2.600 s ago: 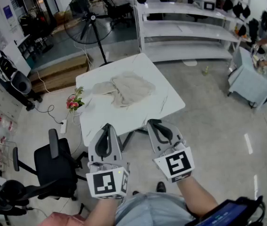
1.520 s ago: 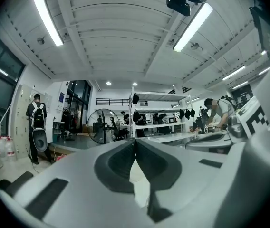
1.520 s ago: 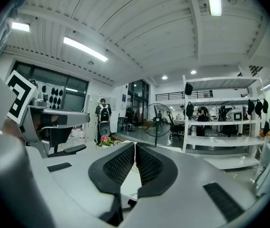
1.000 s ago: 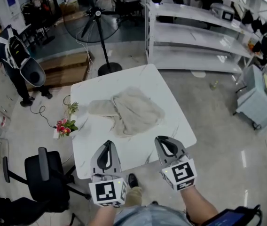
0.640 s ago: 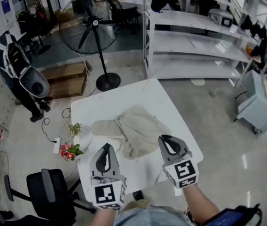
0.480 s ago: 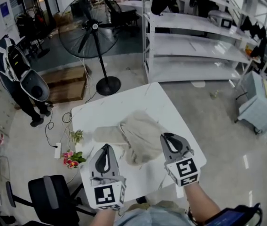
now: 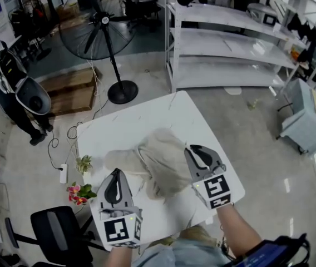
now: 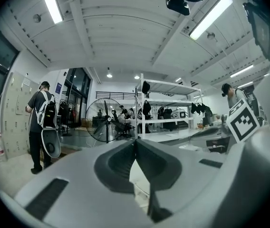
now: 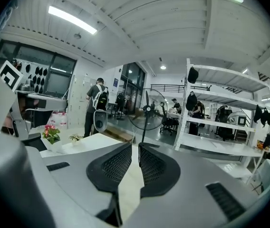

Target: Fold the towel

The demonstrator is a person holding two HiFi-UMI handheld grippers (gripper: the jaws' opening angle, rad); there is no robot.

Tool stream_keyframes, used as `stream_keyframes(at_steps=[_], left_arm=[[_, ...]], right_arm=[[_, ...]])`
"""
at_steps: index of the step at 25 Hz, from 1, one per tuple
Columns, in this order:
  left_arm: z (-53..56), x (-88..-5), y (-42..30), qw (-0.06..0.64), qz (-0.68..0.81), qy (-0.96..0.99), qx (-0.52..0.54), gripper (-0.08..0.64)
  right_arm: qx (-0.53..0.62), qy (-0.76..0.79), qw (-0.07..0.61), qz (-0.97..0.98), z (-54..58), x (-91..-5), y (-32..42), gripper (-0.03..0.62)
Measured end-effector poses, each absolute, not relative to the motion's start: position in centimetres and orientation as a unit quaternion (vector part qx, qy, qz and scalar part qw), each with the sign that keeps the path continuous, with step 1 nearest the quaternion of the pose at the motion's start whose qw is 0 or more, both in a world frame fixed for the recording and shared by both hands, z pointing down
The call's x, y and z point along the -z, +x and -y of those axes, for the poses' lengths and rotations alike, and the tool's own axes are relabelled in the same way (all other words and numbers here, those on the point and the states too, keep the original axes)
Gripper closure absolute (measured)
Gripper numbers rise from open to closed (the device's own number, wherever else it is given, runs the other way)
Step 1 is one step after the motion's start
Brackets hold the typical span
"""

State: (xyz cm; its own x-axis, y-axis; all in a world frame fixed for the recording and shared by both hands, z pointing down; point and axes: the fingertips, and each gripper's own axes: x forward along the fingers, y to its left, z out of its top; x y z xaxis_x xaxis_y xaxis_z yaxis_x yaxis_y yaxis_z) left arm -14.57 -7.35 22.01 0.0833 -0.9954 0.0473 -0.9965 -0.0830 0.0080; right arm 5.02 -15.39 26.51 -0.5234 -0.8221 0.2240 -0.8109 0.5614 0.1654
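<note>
A crumpled beige towel (image 7: 161, 157) lies in a heap in the middle of the white table (image 7: 130, 124). One lobe of it reaches out to the left. My left gripper (image 7: 115, 173) hovers over the table's near left part, just short of that lobe. It is shut with nothing in it; its pads (image 8: 125, 163) meet at the tip. My right gripper (image 7: 193, 148) is above the towel's right edge. Its jaws are opening, and a narrow gap shows between the ribbed pads (image 9: 116, 165) with nothing held there.
A standing fan (image 7: 88, 21) and white shelving (image 7: 230, 38) stand beyond the table. A person with a backpack (image 7: 13, 88) is at the far left. Flowers (image 7: 77, 192), a small plant (image 7: 83, 163) and an office chair (image 7: 58, 230) are left of the table.
Both grippers have moved forward from before the table's near edge to over the tabletop. The right one now reaches the towel's right edge.
</note>
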Motion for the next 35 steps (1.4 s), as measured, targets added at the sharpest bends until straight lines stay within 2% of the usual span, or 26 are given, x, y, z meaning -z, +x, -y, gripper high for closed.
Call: stream_keyframes(at_steps=[7, 14, 24, 26, 27, 31, 35], left_arm=[[10.3, -24.9, -14.3, 0.039, 0.695, 0.717, -0.036, 0.552], [12.0, -30.7, -13.1, 0.083, 0.711, 0.694, -0.078, 0.552], [12.1, -36.7, -13.1, 0.134, 0.737, 0.649, -0.131, 0.552], [12.1, -37.1, -13.2, 0.138, 0.743, 0.641, -0.136, 0.552], [12.2, -37.2, -13.3, 0.138, 0.745, 0.637, -0.137, 0.552], [12.5, -37.2, -13.5, 0.136, 0.753, 0.629, -0.138, 0.552], [12.6, -37.7, -13.5, 0.134, 0.751, 0.631, -0.139, 0.552]], right_arm=[[-0.007, 0.444, 0.171, 0.88, 20.9, -31.2, 5.9, 0.526], [-0.055, 0.402, 0.227, 0.886, 24.2, -39.7, 6.9, 0.5], [-0.09, 0.334, 0.305, 0.887, 27.7, -49.0, 5.1, 0.431], [-0.06, 0.335, 0.338, 0.877, 28.0, -49.7, 5.2, 0.491], [-0.043, 0.335, 0.349, 0.874, 28.2, -49.6, 5.2, 0.544], [-0.018, 0.334, 0.367, 0.868, 28.6, -49.5, 6.1, 0.554], [-0.022, 0.378, 0.388, 0.841, 30.0, -50.3, 11.1, 0.554]])
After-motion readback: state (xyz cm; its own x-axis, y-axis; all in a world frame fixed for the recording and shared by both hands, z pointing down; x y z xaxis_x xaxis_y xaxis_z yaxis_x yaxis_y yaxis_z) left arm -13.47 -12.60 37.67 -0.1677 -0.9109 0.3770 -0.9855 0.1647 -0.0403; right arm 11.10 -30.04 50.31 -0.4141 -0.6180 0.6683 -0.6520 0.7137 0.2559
